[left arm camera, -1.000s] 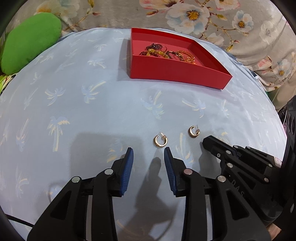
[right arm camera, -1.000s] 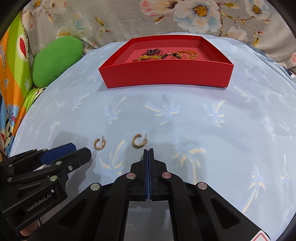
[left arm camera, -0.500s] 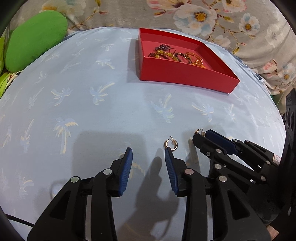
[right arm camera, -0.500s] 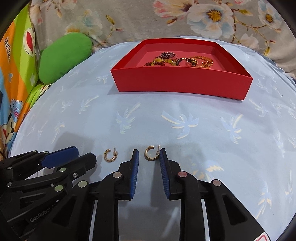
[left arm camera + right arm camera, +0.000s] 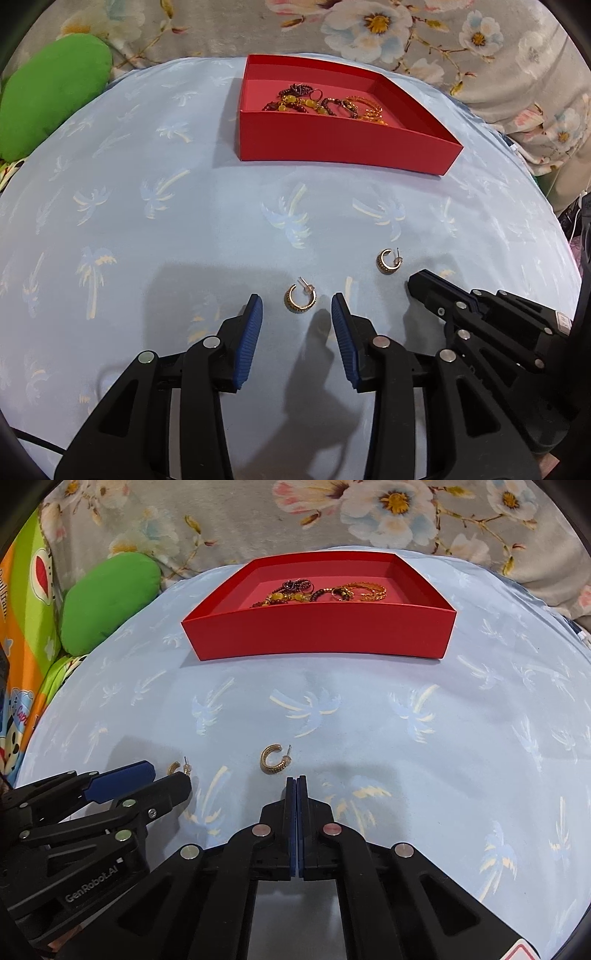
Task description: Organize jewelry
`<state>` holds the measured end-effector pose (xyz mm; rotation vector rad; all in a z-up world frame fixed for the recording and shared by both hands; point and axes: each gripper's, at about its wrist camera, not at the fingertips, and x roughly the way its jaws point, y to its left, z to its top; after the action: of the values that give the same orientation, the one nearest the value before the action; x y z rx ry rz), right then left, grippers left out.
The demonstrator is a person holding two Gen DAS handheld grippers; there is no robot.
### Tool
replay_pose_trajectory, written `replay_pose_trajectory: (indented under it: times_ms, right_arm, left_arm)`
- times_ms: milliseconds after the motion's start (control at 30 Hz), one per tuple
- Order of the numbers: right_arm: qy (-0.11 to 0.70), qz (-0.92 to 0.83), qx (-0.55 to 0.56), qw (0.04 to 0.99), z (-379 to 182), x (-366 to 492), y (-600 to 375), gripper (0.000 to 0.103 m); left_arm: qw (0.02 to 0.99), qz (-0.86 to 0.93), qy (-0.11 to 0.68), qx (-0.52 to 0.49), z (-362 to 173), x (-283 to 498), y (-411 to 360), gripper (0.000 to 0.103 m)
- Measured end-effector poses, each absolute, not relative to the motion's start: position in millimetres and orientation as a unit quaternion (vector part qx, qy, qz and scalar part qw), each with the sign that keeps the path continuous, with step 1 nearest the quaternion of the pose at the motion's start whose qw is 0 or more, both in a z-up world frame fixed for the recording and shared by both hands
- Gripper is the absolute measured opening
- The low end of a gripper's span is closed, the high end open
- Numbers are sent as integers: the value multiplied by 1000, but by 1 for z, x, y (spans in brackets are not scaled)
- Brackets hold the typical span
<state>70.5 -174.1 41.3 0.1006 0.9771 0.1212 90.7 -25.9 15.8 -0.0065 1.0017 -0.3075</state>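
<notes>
Earrings are lying on the palm-print blue cloth (image 5: 184, 236): one gold hoop earring (image 5: 300, 298) is sitting just ahead of the left gripper (image 5: 296, 314), whose blue pads are standing apart around nothing. The other hoop earring (image 5: 274, 763) is resting just beyond the right gripper (image 5: 296, 781), pressed fully together and empty. Farther back, a red tray (image 5: 343, 146) is holding beaded and gold jewelry (image 5: 325, 104).

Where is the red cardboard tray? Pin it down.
Both wrist views show the red cardboard tray at the far side of the blue palm-print cloth, beyond two gold hoop earrings.
</notes>
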Motion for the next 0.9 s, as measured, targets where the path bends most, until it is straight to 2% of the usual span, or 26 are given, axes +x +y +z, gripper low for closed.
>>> replay_pose_trajectory:
  times_ms: [67, 133, 167, 267, 300, 467, 733, 833, 900]
  right_arm:
    - [465, 62, 48, 882, 42, 70, -172, 7]
    - [462, 63, 48, 883, 43, 71, -171, 18]
    - [461, 60, 49, 884, 43, 71, -171, 19]
    - [464, 58, 55, 883, 42, 74, -172, 23]
    - [464, 57, 56, 882, 42, 74, -173, 24]
    - [464, 60, 55, 882, 42, 74, -173, 25]
    - [462, 68, 39, 884, 41, 87, -156, 32]
    - [459, 66, 28, 885, 41, 90, -151, 32]
    - [459, 60, 25, 886, 41, 91, -151, 25]
  left_arm:
    - [866, -148, 477, 0, 16, 91, -27, 37]
    - [868, -150, 474, 4, 15, 92, -29, 36]
    - [869, -149, 471, 8, 15, 93, -30, 35]
    - [870, -155, 468, 20, 14, 96, -37, 22]
    - [869, -158, 468, 20, 14, 97, -37, 16]
    - [869, -162, 467, 18, 14, 97, -37, 16]
    - [871, -140, 471, -6, 15, 102, -15, 16]
    - [871, -135, 472, -9, 15, 103, -11, 16]
    - [871, -134, 473, -9, 15, 103, -11, 16]
